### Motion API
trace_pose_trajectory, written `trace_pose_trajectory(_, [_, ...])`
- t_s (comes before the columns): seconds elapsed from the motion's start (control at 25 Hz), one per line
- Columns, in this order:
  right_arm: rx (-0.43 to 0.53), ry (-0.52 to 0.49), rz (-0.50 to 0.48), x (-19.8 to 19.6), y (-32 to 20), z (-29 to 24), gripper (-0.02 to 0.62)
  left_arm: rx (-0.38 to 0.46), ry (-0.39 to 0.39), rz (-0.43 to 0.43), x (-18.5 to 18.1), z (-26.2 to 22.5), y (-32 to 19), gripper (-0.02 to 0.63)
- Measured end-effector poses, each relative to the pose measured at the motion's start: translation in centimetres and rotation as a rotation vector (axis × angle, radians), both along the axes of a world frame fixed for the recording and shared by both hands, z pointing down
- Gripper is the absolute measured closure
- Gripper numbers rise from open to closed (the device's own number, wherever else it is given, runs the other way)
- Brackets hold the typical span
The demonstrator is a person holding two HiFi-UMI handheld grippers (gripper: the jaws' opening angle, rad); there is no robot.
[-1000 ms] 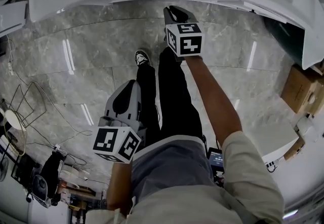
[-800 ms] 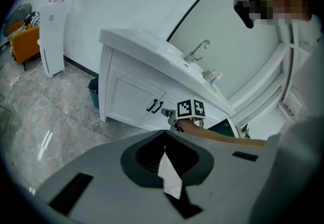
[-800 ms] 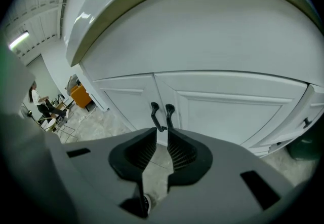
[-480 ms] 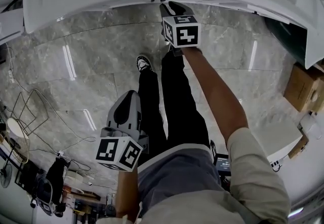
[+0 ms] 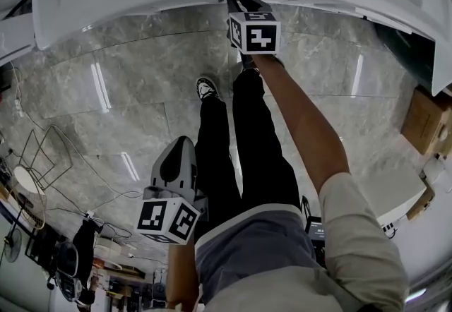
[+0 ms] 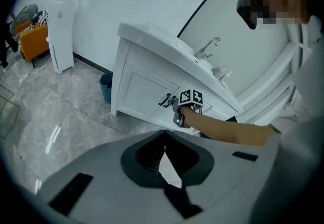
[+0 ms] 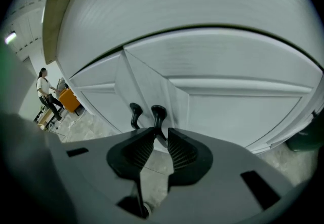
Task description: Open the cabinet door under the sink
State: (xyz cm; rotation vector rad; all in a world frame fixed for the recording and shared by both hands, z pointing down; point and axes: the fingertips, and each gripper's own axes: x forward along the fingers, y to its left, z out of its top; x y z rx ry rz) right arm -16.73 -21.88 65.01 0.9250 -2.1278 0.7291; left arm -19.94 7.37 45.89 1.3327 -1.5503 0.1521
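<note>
Cabinet door [image 7: 238, 111] is straight ahead of my right gripper [image 7: 161, 139], closed as far as I can tell. Its dark handle [image 7: 158, 114] is already poking down between the jaws. They're apart, one pad on each side of the stem, and I don't think they're pinching it yet.

Just left of my jaws is the neighbouring door's handle [image 7: 134, 114]. The seam between the two doors runs up between the handles.

How I'd do this bit: nudge in a touch more so the stem sits on the ribbed part of the pads instead of just the tips. Then close firmly and pull back along an arc, because the hinge should be out past my right jaw. Going crooked could catch the other handle or let the stem slip out.

My left gripper [image 6: 164, 137] is closed on nothing and hangs well back. Beyond its jaws I can see the sink [image 6: 207, 48] above the doors.
</note>
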Motion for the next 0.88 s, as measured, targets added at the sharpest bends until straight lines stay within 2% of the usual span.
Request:
trace_pose_trajectory(0.16, [-0.001,0.028,0.051,-0.3,-0.6,0.4,0.506,-0.015,0.011,0.009,-0.4,0.9,1.2,0.607])
trace_pose_trajectory(0.4, [0.060,0.074,0.144,-0.1,-0.8,0.5,0.534,-0.007,0.025,0.049,-0.8,0.9,1.2,0.607])
trace_pose_trajectory(0.56, [0.096,0.078,0.155,-0.2,-0.8,0.4,0.537,0.007,0.027,0.094,-1.4,1.3,1.5,0.607])
trace_pose_trajectory(0.68, [0.081,0.068,0.166,-0.1,-0.4,0.4,0.537,0.008,0.024,0.122,-1.7,1.6,2.4,0.607])
trace_pose_trajectory(0.88, [0.104,0.087,0.133,0.5,0.2,0.3,0.537,0.008,0.020,0.149,-2.1,1.9,2.8,0.607])
